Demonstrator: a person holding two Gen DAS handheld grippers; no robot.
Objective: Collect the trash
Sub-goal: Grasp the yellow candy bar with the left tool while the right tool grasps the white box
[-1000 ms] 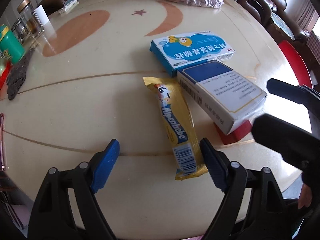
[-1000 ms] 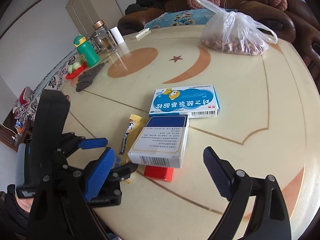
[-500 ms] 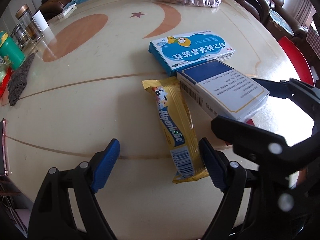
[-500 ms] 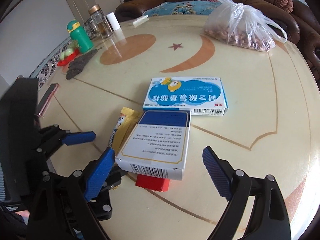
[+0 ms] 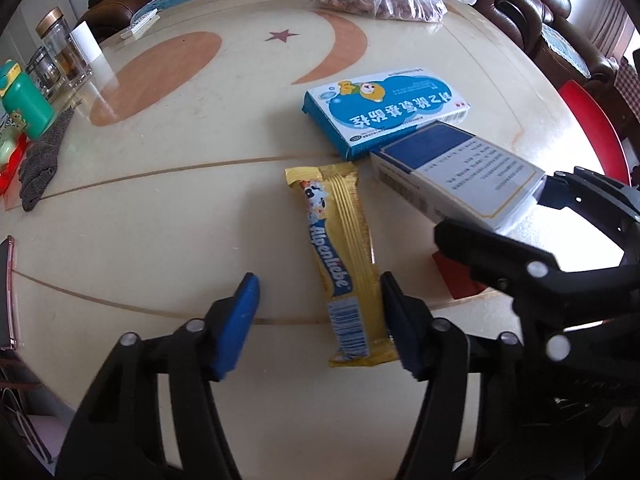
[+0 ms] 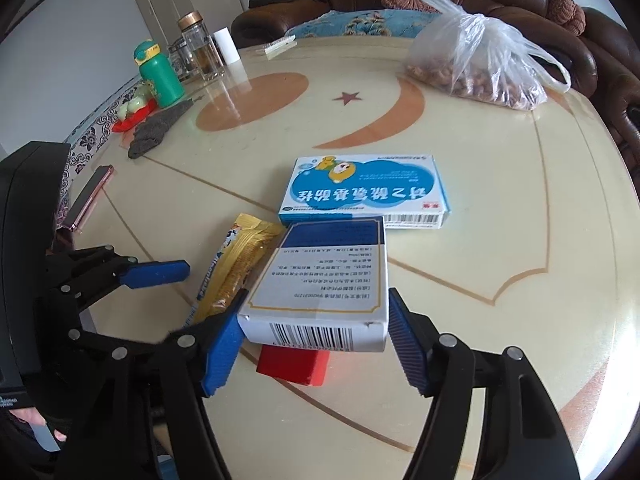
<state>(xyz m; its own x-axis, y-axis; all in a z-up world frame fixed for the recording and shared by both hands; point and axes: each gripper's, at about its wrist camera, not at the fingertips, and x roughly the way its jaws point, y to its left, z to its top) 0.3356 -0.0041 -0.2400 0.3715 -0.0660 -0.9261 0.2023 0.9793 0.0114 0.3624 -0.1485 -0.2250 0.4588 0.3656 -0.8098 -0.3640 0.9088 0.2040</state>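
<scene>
Table of cream colour fills both views; it is glossy, with thin brown inlay lines, two orange crescent shapes and a small red star in the middle. Behind its far edge stands a brown leather sofa with a blue patterned cloth on the seat, and on the left is a pale wall with a door.

At the far side lies a clear plastic bag with brown contents. At the left edge stand a green bottle, a glass jar with gold lid, a white cylinder and a grey cloth; a pink phone lies nearer.

The right gripper has its blue pads on both short sides of the white-and-blue box; whether they already press it I cannot tell. This box rests on a red block and its far end meets the blue cartoon box.

The left gripper is spread wide above the table, and the near end of the yellow candy wrapper lies flat between its fingers, close to the right one.
</scene>
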